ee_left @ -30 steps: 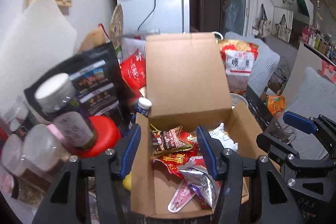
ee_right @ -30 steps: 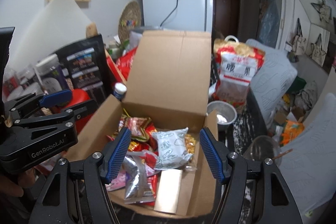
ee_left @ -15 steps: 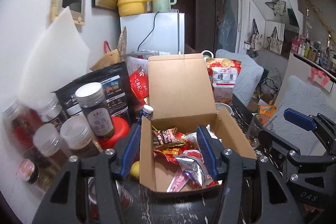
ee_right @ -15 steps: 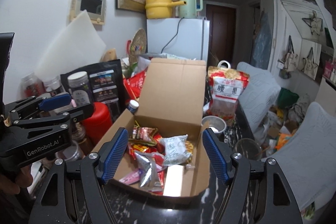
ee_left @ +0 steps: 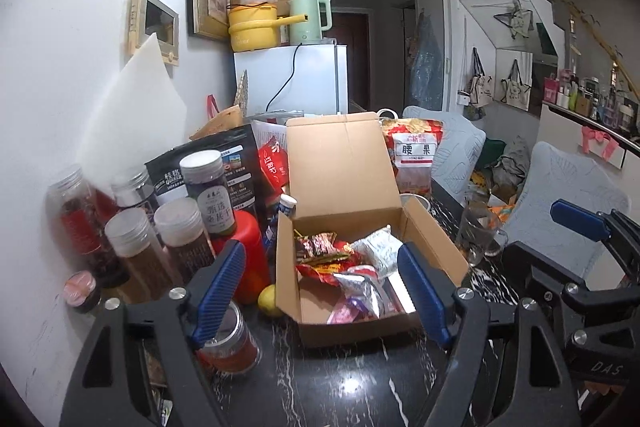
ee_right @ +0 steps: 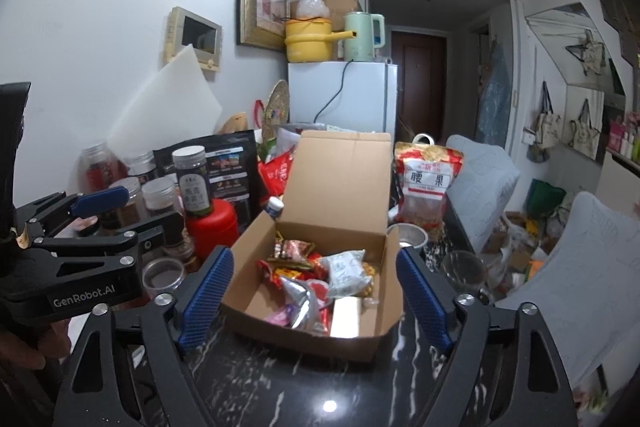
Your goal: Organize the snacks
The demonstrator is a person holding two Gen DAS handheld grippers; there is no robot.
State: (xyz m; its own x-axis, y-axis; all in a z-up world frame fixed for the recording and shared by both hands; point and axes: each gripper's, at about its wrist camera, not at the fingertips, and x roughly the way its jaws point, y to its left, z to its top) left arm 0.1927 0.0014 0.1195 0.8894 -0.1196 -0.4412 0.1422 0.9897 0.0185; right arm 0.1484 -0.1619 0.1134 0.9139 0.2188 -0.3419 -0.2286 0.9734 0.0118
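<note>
An open cardboard box (ee_left: 348, 163) stands on the dark marble table with its lid upright. Several snack packets (ee_left: 320, 247) lie heaped inside: red, silver and white ones. My left gripper (ee_left: 320, 279) hovers in front of the box. Its jaws are opening, and nothing is between the blue pads. In the right wrist view the same box (ee_right: 344, 179) and its packets (ee_right: 344, 271) lie ahead of my right gripper (ee_right: 312, 279). That gripper's jaws are opening too and hold nothing. The two grippers hang side by side, clear of the box.
Several lidded jars (ee_left: 132, 247), a red canister (ee_left: 248, 239), a lemon (ee_left: 270, 301) and a black bag (ee_left: 236, 167) crowd the left. A small jar (ee_left: 232, 335) sits by my left finger. A glass mug (ee_left: 478, 235), metal cup (ee_right: 412, 235) and cashew bag (ee_left: 414, 155) stand right of the box.
Both grippers have drawn back from the box and risen a little, so the box looks smaller and farther. Both pairs of jaws stand wider apart than before.
</note>
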